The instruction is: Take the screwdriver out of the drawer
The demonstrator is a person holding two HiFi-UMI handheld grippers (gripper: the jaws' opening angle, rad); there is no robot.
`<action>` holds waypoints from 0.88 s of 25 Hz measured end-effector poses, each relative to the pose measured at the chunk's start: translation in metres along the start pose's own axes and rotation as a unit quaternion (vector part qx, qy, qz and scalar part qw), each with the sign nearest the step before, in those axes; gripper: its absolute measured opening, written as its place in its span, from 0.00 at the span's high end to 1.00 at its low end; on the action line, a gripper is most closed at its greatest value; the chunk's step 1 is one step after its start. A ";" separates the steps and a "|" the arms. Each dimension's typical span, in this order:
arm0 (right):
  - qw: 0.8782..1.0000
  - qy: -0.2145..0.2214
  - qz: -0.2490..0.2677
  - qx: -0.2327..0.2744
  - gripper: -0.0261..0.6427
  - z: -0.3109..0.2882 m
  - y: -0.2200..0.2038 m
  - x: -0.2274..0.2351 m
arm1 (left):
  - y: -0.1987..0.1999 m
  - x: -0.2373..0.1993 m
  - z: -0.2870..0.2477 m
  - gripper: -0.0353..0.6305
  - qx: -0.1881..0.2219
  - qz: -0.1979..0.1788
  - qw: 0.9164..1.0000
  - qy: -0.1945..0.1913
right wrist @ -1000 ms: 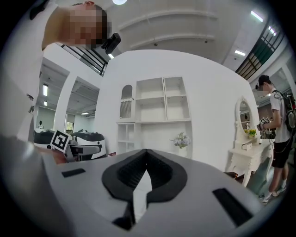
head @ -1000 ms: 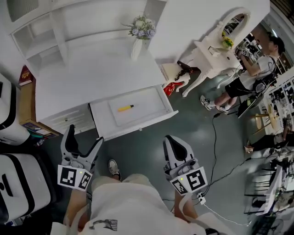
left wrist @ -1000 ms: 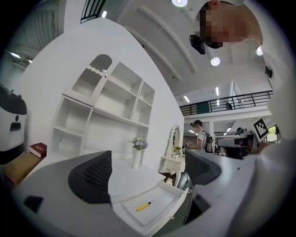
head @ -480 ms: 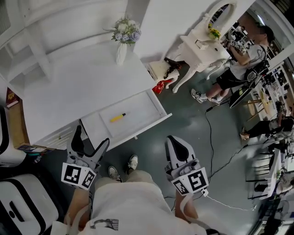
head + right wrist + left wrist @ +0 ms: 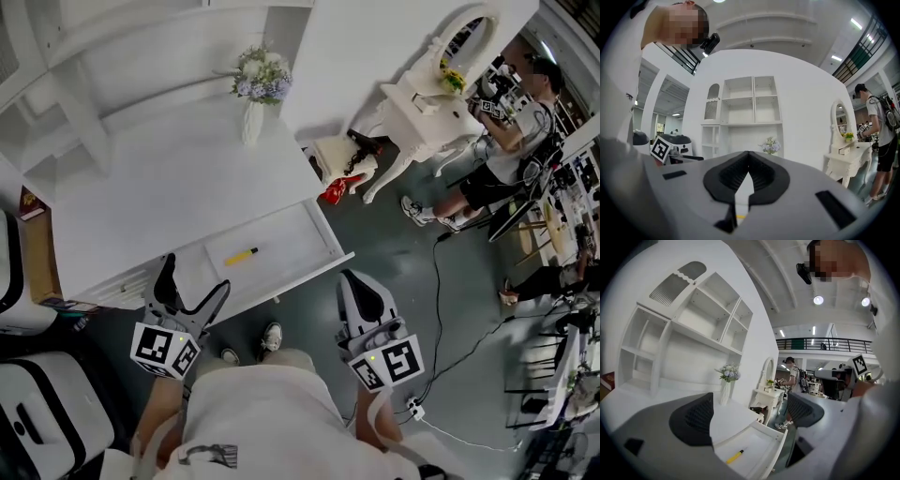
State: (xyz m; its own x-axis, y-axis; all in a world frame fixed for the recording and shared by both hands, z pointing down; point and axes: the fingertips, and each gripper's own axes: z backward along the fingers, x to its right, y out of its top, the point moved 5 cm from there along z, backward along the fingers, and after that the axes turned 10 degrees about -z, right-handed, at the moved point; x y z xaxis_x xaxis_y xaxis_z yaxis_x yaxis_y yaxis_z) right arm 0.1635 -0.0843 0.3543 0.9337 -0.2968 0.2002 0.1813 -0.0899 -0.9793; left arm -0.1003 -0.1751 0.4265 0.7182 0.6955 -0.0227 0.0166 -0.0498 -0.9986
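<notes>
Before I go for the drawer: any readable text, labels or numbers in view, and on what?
No readable words or numbers anywhere.
Left gripper and right gripper: square black-and-white markers only, no letters.
Shirt print: too blurred to read.
Red book cover: too small to read.
Yellow screwdriver: no marking visible.

Yellow screwdriver [image 5: 241, 256] flat in open drawer [image 5: 317, 232].
</notes>
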 end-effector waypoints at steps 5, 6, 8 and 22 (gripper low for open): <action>1.000 0.013 -0.011 -0.009 0.95 -0.014 -0.004 0.015 | -0.032 -0.001 -0.024 0.23 -0.042 0.002 0.999 -0.014; 1.000 0.015 -0.013 -0.012 0.95 -0.015 -0.007 0.017 | -0.042 -0.001 -0.030 0.23 -0.058 -0.001 0.998 -0.019; 1.000 0.016 -0.017 -0.018 0.95 -0.016 -0.011 0.021 | -0.066 -0.002 -0.042 0.23 -0.093 -0.015 0.995 -0.031; 0.996 -0.053 -0.017 -0.065 0.95 0.024 -0.028 0.059 | -0.261 -0.015 -0.142 0.23 -0.326 -0.103 0.928 -0.150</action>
State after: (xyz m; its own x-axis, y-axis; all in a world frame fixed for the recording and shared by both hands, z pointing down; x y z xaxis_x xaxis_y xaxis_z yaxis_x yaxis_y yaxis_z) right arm 0.2207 -0.0768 0.3932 0.9561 -0.1903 0.2228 0.1788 -0.2234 -0.9582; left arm -0.0170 -0.2743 0.6940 0.4285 0.9018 0.0557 0.6201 -0.2487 -0.7441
